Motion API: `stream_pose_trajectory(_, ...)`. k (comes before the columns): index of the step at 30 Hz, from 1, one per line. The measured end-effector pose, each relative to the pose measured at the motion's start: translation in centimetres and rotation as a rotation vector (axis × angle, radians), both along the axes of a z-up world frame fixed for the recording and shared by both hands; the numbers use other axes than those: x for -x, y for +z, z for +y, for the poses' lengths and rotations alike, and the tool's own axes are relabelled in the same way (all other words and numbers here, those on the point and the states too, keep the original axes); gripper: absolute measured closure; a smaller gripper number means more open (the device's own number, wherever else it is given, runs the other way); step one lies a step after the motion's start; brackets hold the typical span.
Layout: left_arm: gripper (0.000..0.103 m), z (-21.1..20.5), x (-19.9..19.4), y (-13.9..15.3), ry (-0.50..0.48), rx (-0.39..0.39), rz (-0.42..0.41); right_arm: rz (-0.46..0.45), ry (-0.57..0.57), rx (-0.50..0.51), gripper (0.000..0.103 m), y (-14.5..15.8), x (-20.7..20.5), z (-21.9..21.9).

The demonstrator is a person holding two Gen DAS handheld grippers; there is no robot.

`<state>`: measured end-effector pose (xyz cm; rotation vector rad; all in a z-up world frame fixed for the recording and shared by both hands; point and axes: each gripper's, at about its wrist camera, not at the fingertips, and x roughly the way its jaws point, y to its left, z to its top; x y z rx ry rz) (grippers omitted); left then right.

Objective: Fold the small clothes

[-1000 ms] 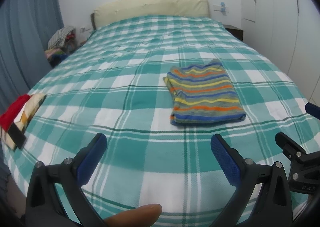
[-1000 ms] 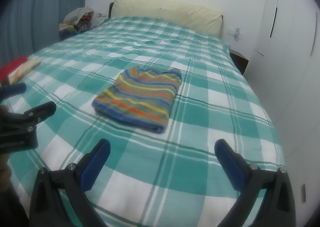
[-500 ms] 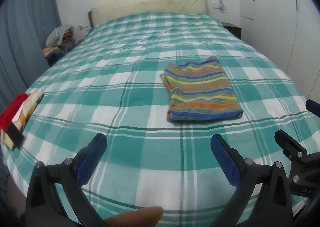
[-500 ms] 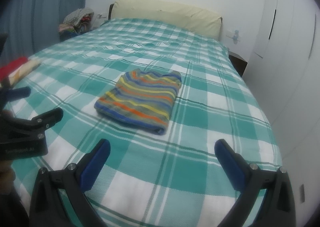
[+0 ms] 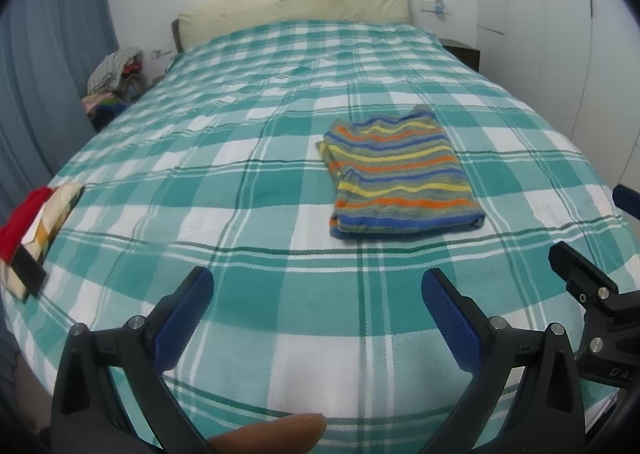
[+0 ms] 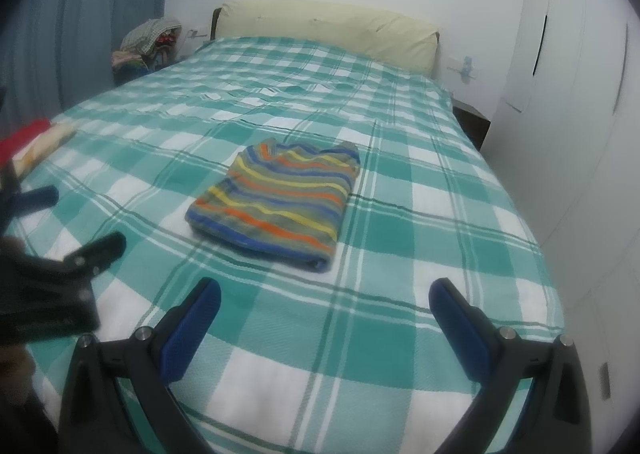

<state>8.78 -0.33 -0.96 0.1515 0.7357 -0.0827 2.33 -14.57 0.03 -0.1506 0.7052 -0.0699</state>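
One teal plaid bed (image 5: 280,181), cream headboard (image 5: 296,1), white wardrobe (image 5: 532,13)

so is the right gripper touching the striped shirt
Apart. The right wrist view shows the right gripper open, with a band of bare checked bedspread between its fingertips and the folded striped shirt.

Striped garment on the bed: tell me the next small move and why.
Probably move on to the red and patterned clothes at the bed's left edge. The striped garment already lies folded flat on the checked bedspread, and both the left gripper and right gripper are open, holding nothing.
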Motion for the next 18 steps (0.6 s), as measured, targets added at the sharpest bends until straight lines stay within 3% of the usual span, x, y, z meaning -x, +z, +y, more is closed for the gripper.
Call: stream_pose_trajectory(18,0.0,0.45,0.02,0.44,0.018,0.014,-0.014,0.003,-0.021,-0.012,0.0,0.41,0.32,-0.39)
